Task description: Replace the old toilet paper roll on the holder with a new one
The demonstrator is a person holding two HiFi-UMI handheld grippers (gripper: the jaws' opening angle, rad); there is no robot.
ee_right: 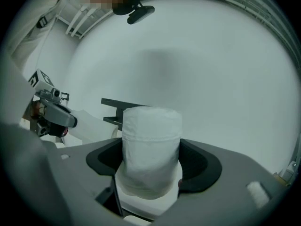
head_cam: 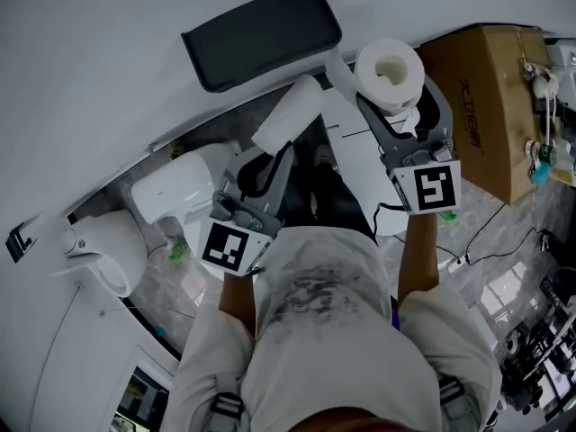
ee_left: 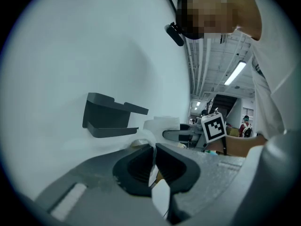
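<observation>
The new roll (head_cam: 389, 72) (ee_right: 150, 149) stands upright between the jaws of the right gripper (head_cam: 396, 97) (ee_right: 153, 164). The jaws are set wide, one pad pressed against each side of the roll, so it is held clear of everything else. In the head view its hollow core faces up towards the camera, and a loose strip of paper hangs off its left side. The roll is near the dark holder (head_cam: 261, 34) (ee_right: 120, 109) on the white wall (head_cam: 108, 61) but apart from it, lying to the holder's right and lower in the head view. In the right gripper view the holder shows just behind the roll's top edge. To the left of the new roll, the left gripper (head_cam: 281, 149) (ee_left: 154, 161) has its jaws pressed together on a thin white layer of the old roll (head_cam: 290, 115), with a hint of brown card showing behind the pinch. The rest of that white, flattened-looking piece sticks out beyond the jaw tips, towards the underside of the holder (ee_left: 110, 117) without touching it. The two grippers sit side by side, each with its marker cube nearest the person. Below the left gripper is a white toilet (head_cam: 171, 192), and to the right of the right gripper stands a cardboard box (head_cam: 486, 88).
</observation>
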